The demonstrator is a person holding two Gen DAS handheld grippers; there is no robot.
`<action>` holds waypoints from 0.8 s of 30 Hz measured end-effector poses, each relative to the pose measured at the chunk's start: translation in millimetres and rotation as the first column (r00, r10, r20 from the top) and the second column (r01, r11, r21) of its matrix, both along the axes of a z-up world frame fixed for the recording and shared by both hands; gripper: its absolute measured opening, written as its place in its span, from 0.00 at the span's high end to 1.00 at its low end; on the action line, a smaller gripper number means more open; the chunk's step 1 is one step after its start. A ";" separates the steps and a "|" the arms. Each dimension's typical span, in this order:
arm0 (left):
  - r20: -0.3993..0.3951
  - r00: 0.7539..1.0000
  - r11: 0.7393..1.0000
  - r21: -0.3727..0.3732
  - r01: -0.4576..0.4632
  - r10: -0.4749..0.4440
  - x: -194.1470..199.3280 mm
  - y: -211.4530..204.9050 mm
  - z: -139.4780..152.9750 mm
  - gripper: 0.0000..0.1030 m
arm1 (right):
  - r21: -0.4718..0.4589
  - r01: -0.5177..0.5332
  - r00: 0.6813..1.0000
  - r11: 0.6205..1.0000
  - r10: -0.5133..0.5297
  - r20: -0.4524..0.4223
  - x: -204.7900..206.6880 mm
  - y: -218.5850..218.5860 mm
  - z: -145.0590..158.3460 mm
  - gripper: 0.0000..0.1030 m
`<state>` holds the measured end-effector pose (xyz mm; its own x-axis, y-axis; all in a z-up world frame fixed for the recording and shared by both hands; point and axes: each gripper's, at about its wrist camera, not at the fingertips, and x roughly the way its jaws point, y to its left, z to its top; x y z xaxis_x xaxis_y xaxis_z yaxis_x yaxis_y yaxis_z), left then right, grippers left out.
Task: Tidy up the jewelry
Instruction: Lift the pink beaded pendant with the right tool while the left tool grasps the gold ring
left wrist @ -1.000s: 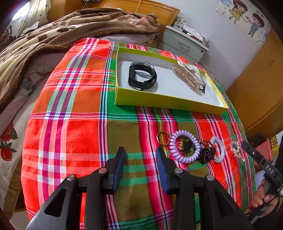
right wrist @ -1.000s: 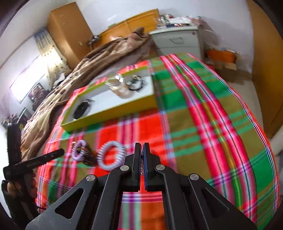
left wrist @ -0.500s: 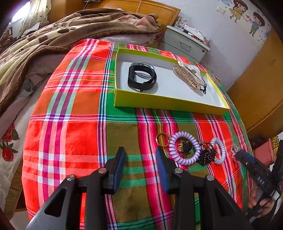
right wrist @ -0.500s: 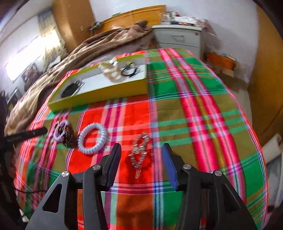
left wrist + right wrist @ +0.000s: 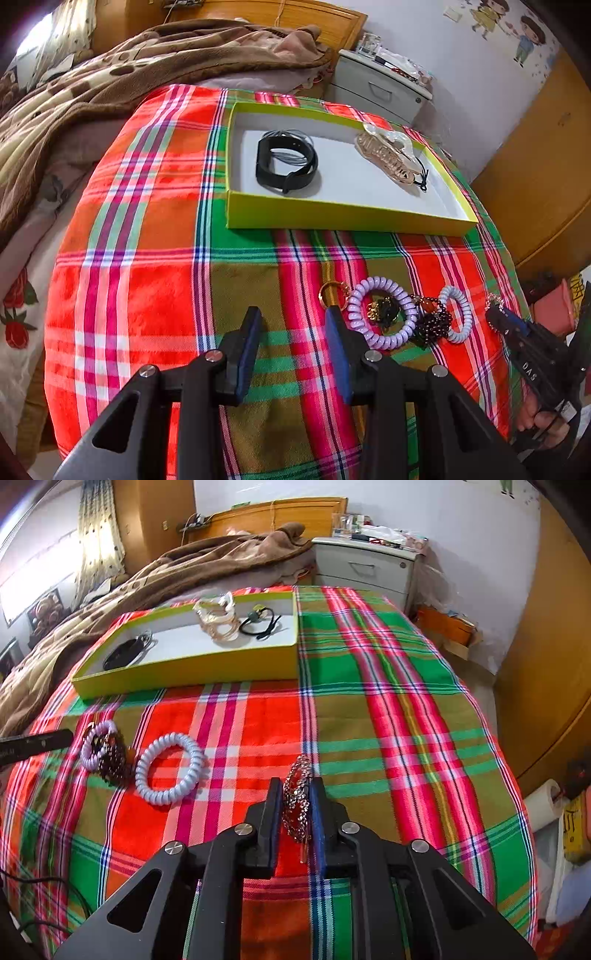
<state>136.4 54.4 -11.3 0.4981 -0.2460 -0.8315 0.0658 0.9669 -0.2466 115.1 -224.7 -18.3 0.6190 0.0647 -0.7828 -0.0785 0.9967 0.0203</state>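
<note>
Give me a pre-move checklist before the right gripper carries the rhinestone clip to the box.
1. The right gripper brackets the rhinestone clip: ok.
2. Pads firmly clamped on the clip: cannot tell.
3. Clip lifted off the plaid cloth: cannot tell.
4. Free floor space in the yellow box between the black band and the gold claw clip: ok.
5. White coil tie apart from the right gripper: ok.
6. Left gripper open, off to the side: ok.

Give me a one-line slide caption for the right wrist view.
Right gripper closes around a rhinestone hair clip on the plaid cloth, with the yellow tray beyond.
</note>
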 end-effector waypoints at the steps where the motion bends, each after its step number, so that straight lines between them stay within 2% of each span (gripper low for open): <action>1: 0.000 1.000 1.000 0.007 0.010 -0.010 0.5 -1.6 -0.4 0.64 | 0.008 0.007 1.000 1.000 -0.007 0.004 0.2 -1.7 1.1 0.87; 9: 0.021 0.996 0.986 0.141 0.088 -0.092 7.5 -25.3 -1.1 0.58 | 0.035 0.012 1.000 0.999 -0.012 0.013 -0.4 -4.7 4.7 0.87; 24: 0.050 0.989 0.963 0.237 0.126 -0.141 14.1 -44.6 -3.6 0.58 | 0.058 0.008 0.999 0.998 -0.010 0.031 1.3 -6.0 8.1 0.87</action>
<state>150.6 9.8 -14.9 0.5296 -0.1180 -0.8400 0.2067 0.9784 -0.0071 116.4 -230.7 -10.2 0.6439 0.1036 -0.7581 -0.0712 0.9946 0.0755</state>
